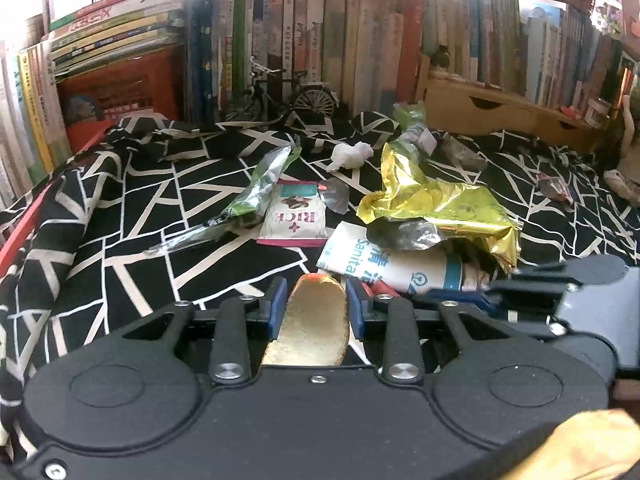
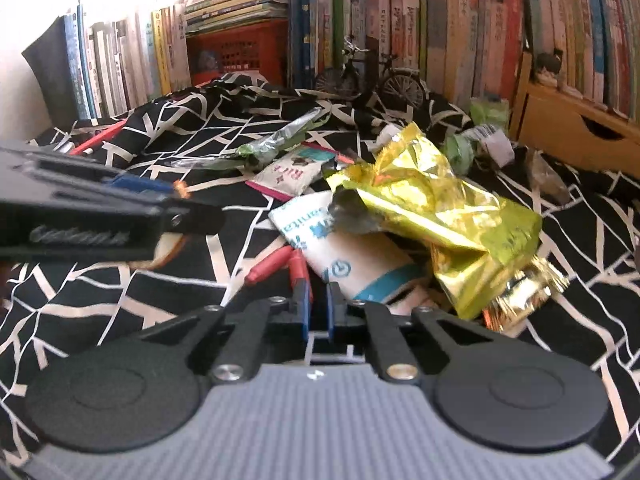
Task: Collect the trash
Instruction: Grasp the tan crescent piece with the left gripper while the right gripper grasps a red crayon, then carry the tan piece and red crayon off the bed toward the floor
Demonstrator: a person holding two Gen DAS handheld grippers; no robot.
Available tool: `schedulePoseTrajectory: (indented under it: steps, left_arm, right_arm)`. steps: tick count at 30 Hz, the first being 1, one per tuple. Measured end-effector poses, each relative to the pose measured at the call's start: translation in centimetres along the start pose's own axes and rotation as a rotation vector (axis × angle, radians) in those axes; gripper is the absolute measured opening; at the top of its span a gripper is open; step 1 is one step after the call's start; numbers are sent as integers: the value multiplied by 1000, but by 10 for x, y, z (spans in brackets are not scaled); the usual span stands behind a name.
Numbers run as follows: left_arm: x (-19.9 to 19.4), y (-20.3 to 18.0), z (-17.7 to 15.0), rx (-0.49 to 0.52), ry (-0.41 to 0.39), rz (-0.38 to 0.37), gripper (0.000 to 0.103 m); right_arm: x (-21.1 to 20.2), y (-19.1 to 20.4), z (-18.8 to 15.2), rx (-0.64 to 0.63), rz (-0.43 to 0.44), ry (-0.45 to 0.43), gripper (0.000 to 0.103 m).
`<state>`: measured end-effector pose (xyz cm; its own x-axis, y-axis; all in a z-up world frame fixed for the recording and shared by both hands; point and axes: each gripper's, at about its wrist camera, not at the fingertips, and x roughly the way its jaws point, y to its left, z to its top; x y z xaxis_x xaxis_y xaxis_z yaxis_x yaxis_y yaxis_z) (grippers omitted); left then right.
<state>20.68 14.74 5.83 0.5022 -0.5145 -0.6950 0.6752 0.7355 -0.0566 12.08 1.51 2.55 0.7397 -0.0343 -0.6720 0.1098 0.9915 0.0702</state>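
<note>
My left gripper (image 1: 316,286) is shut on a piece of orange peel (image 1: 308,328), pale side up, just above the black-and-white cloth (image 1: 120,240). From the right wrist view the left gripper (image 2: 176,196) hangs at left with the peel (image 2: 168,250) under it. My right gripper (image 2: 318,292) is nearly shut, with nothing visible in its narrow gap; two red pens (image 2: 268,266) lie at its tips. Ahead lie a gold foil wrapper (image 2: 440,208), a white paper bag (image 2: 360,256), a "Rice" packet (image 1: 296,216), a clear green wrapper (image 1: 256,192) and a crumpled tissue (image 1: 348,156).
Rows of books (image 1: 320,32) wall the back. An orange crate (image 1: 120,92), a model bicycle (image 1: 280,96) and a wooden drawer box (image 1: 480,108) stand before them. A red pencil (image 1: 24,228) lies at the left edge. A small wrapper (image 1: 554,190) lies far right.
</note>
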Motion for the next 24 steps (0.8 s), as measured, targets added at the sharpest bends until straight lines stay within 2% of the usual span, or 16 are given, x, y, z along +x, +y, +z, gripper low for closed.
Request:
schedulePoseTrajectory:
  steps: [2, 3, 4, 6, 15, 16, 18, 19, 24]
  left_arm:
    - [-4, 1, -3, 0, 3, 15, 30]
    - [-7, 1, -4, -1, 0, 21, 30]
    - [-10, 2, -5, -6, -2, 24, 30]
    - [-15, 5, -7, -20, -5, 27, 30]
    - [-25, 9, -16, -30, 0, 56, 30]
    - [-26, 9, -17, -38, 6, 67, 30]
    - [-26, 10, -17, -67, 8, 80, 30]
    - [-27, 10, -18, -78, 4, 80, 30]
    - [-30, 11, -24, -95, 10, 73, 30]
  right_arm:
    - [3, 2, 4, 4, 12, -1, 19]
    - [4, 4, 5, -1, 15, -4, 23]
    - [5, 5, 5, -6, 19, -7, 35]
    - [6, 9, 6, -22, 37, -9, 40]
    - [26, 18, 15, -98, 23, 30, 42]
    - [27, 18, 16, -97, 27, 36, 40]
    - [28, 16, 17, -94, 45, 38, 18]
    - [28, 16, 17, -102, 36, 37, 14]
    - [16, 11, 21, -64, 77, 36, 14]
